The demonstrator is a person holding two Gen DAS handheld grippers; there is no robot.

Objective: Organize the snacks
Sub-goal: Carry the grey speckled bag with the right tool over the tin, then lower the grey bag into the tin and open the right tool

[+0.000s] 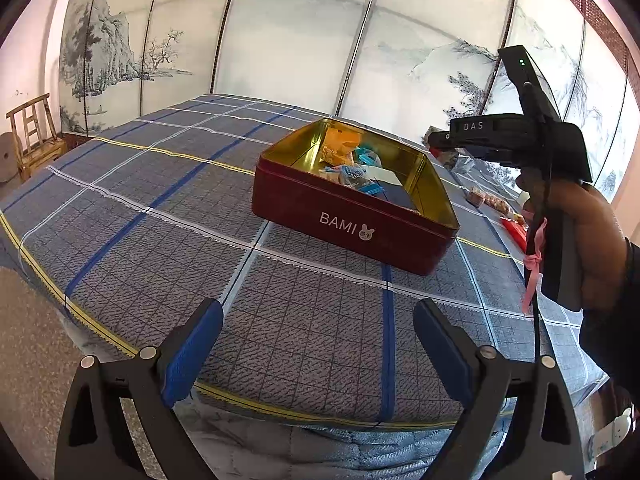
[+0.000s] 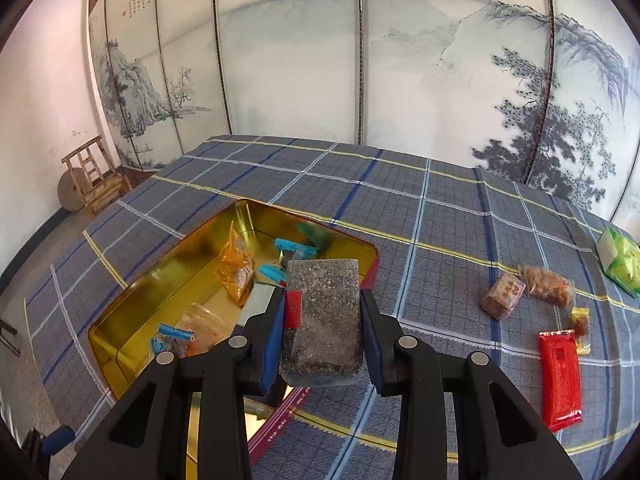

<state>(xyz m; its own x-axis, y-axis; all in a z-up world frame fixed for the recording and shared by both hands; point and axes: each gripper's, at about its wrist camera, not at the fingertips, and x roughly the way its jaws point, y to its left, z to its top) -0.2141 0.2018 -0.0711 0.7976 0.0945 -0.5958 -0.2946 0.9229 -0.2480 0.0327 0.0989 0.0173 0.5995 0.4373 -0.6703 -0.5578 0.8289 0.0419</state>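
Note:
A dark red BAMI tin (image 1: pixel 360 216) with a gold inside stands open on the plaid cloth; it also shows in the right wrist view (image 2: pixel 132 292). Several wrapped snacks lie in it, among them an orange packet (image 2: pixel 236 272) and blue-ended candies (image 2: pixel 170 334). My right gripper (image 2: pixel 322 316) is shut on a dark grey speckled snack block (image 2: pixel 324 312) with a red label, held above the tin's right edge. My left gripper (image 1: pixel 318 344) is open and empty, low over the cloth in front of the tin. The right gripper (image 1: pixel 444 140) shows in the left wrist view beyond the tin.
Loose snacks lie on the cloth right of the tin: a long red packet (image 2: pixel 560 376), a small brown packet (image 2: pixel 502 294), an orange-brown packet (image 2: pixel 546 284), a small yellow one (image 2: pixel 580 326), a green bag (image 2: pixel 622 262). A wooden chair (image 2: pixel 96 184) stands by the left wall. Painted screen behind.

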